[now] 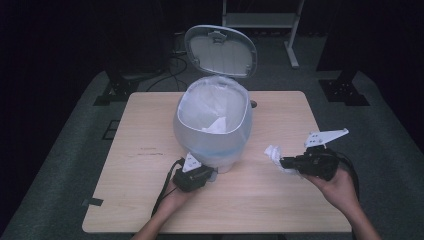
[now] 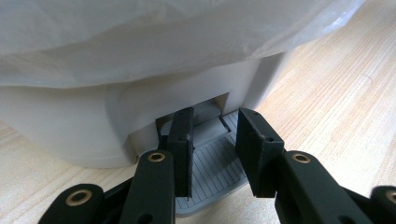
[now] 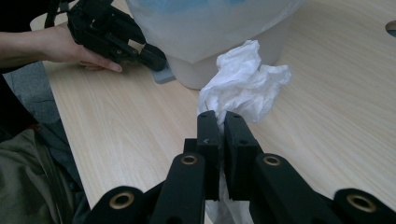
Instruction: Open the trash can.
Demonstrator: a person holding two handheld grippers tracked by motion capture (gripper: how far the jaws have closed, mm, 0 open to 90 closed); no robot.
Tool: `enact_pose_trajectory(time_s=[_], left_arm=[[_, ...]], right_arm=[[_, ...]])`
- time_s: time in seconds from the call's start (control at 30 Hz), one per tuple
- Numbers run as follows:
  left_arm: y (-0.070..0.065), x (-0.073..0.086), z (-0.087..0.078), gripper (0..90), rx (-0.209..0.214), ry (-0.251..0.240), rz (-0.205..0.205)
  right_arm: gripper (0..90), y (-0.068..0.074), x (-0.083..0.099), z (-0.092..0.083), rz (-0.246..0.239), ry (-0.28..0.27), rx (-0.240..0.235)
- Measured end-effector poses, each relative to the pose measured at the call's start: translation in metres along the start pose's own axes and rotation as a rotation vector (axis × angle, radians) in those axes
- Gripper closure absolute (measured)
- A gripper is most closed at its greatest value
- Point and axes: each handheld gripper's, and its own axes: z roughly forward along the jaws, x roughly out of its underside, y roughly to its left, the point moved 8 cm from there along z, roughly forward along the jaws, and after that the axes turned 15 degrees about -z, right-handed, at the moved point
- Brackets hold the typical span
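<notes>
A pale blue pedal bin (image 1: 212, 135) with a white liner stands mid-table, its lid (image 1: 220, 50) up. Inside lies a white crumpled piece (image 1: 216, 125). My left gripper (image 1: 207, 174) (image 2: 215, 116) sits at the bin's foot with its jaws drawn close and nothing between them. Its tips rest on the grey ribbed pedal (image 2: 210, 177). My right gripper (image 1: 282, 161) (image 3: 219, 115) is shut on a crumpled white tissue (image 1: 274, 152) (image 3: 243, 84), held a little above the table to the right of the bin. From the right gripper view the left gripper (image 3: 156, 58) shows at the pedal (image 3: 163, 74).
The wooden table (image 1: 150, 200) has bare room to the left and front of the bin. A small dark hole (image 1: 254, 104) sits behind the bin. Dark stands and cables stand on the floor beyond the far edge.
</notes>
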Motion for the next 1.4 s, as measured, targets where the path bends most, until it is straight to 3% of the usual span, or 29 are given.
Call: enact_pose_trajectory(time_s=[1.4], left_arm=[[-0.001, 0.000, 0.001, 67.2, 0.004, -0.006, -0.008]], right_arm=[[85.3, -0.002, -0.054, -0.027, -0.044, -0.044, -0.017]])
